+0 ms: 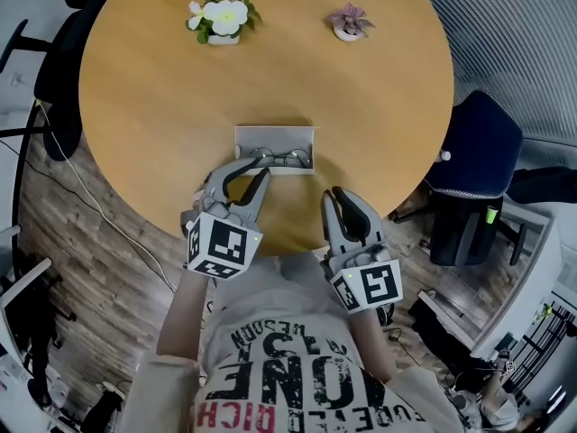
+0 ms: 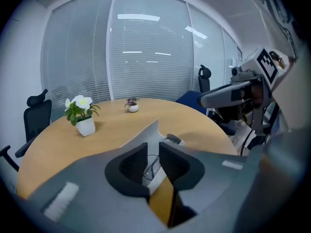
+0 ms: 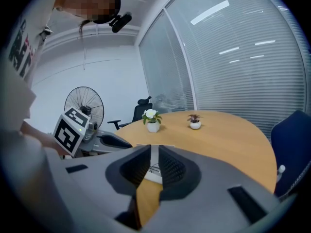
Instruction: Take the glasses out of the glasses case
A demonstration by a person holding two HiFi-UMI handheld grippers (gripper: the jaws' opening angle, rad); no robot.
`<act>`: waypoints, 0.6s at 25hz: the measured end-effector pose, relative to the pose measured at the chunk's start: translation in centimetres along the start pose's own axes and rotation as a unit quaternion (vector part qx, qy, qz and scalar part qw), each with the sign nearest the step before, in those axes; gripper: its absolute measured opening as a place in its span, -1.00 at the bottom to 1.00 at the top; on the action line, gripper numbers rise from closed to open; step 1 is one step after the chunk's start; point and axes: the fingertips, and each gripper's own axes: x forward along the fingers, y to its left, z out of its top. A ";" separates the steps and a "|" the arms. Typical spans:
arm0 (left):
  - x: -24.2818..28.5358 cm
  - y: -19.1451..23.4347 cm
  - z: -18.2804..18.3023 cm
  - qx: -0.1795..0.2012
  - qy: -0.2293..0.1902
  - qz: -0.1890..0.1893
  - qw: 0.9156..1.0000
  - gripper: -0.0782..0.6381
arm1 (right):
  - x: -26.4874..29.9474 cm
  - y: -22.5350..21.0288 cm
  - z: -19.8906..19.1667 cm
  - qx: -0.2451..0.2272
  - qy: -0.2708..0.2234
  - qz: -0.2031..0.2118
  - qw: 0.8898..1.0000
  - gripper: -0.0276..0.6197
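Note:
A grey glasses case [image 1: 270,136] lies open on the round wooden table [image 1: 162,106], near its front edge. Dark thin-framed glasses [image 1: 287,159] rest inside the case. My left gripper [image 1: 260,166] reaches to the case's front left corner, its jaws open with a gap and nothing pressed between them. In the left gripper view the glasses [image 2: 154,165] show through the gap of that gripper [image 2: 152,154], with the raised case lid [image 2: 146,135] behind. My right gripper [image 1: 335,197] hovers at the table edge, short of the case, with a narrow empty gap.
A white flower pot [image 1: 222,16] and a small purple plant [image 1: 350,23] stand at the table's far side. A blue chair [image 1: 473,179] stands to the right and a black chair [image 1: 63,70] to the left. A fan [image 3: 83,101] stands beyond.

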 end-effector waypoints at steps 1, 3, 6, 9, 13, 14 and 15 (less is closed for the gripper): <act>0.5 -0.1 0.1 0.007 0.004 -0.005 1.000 -0.55 | 0.0 -0.3 0.0 0.002 0.001 -0.002 1.000 -0.73; 1.4 -0.3 0.3 0.019 0.012 -0.015 1.000 -0.55 | 0.1 -0.8 -0.2 0.006 0.004 -0.005 1.000 -0.73; 2.5 -0.6 0.2 0.037 0.029 -0.030 0.998 -0.55 | 0.3 -1.5 -0.5 0.019 0.007 -0.008 1.000 -0.73; 3.5 -0.8 -0.2 0.060 0.051 -0.044 0.996 -0.55 | 0.4 -2.1 -0.6 0.028 0.009 -0.010 1.000 -0.73; 4.3 -1.1 -0.6 0.086 0.079 -0.059 0.991 -0.55 | 0.5 -3.0 -0.5 0.035 0.010 -0.015 0.999 -0.73; 4.5 -1.2 -0.8 0.094 0.087 -0.063 0.990 -0.55 | 0.5 -3.2 -0.5 0.037 0.009 -0.016 0.999 -0.73; 4.7 -1.3 -1.0 0.103 0.096 -0.068 0.988 -0.55 | 0.5 -3.4 -0.5 0.038 0.009 -0.018 0.999 -0.73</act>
